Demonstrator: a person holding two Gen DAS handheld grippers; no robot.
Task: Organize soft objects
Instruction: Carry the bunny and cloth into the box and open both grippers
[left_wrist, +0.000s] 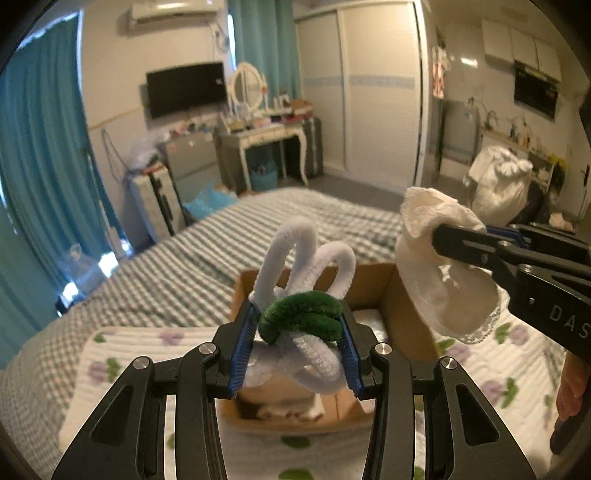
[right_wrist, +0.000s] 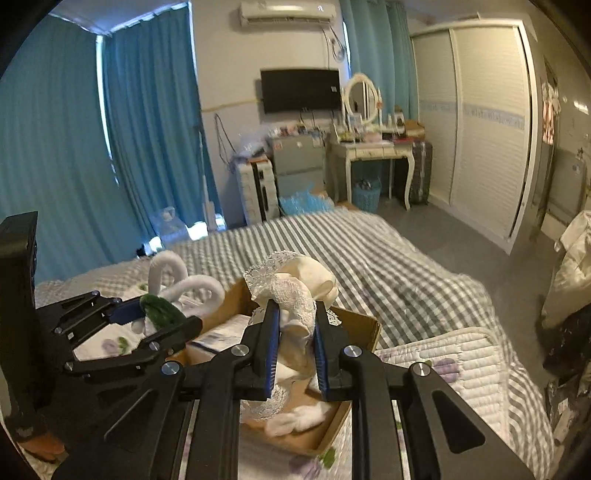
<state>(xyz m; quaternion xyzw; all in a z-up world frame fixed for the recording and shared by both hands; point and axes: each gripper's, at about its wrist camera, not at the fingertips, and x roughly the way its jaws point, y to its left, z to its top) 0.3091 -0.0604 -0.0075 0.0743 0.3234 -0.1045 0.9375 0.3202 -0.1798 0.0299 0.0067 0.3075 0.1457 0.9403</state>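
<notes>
Blue-padded fingers of the left gripper clamp a fuzzy bundle of white and green chenille loops above the open cardboard box. Beside it, also over the box, the right gripper pinches a cream lace-trimmed sock. Beyond the box's rim stretches a gingham-checked bed.

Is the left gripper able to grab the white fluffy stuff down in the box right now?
Probably not yet. The left gripper is already shut on a bundle of fuzzy white and green loops, so its jaws are full. It hangs over the cardboard box, so after dropping the bundle the white fluff looks reachable.
</notes>
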